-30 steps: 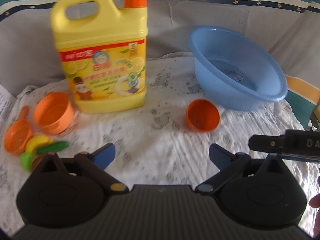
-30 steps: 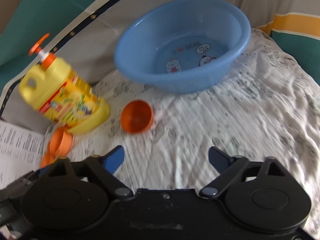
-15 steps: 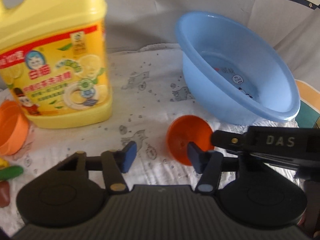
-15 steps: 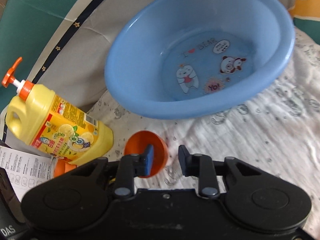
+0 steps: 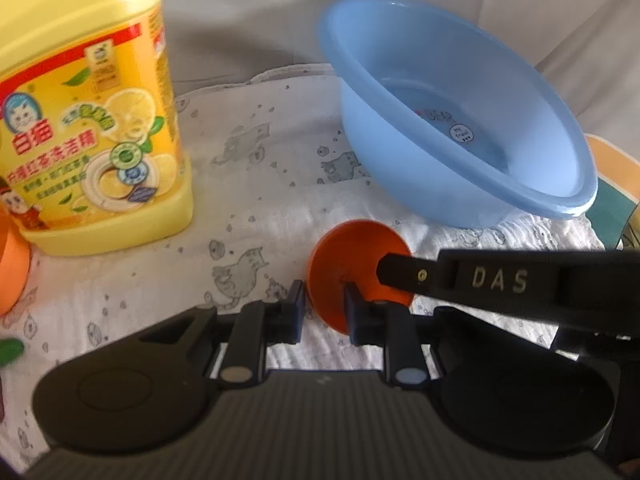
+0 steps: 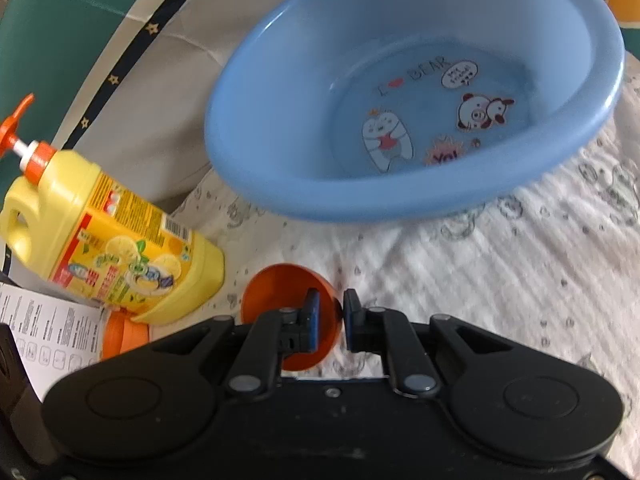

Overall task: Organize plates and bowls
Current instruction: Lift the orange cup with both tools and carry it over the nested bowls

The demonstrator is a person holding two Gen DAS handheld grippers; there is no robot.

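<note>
The small orange bowl [image 5: 352, 268] lies tipped on its side on the printed cloth [image 5: 260, 184], just in front of the blue basin [image 5: 452, 120]. The left claw [image 5: 323, 308] is clamped on its rim, and the right claw [image 6: 331, 320] pinches its wall from the other side; claw bodies hide its lower edge. Left of the basin, the yellow detergent bottle [image 6: 116, 236] half hides another orange dish [image 6: 124, 334].
</note>
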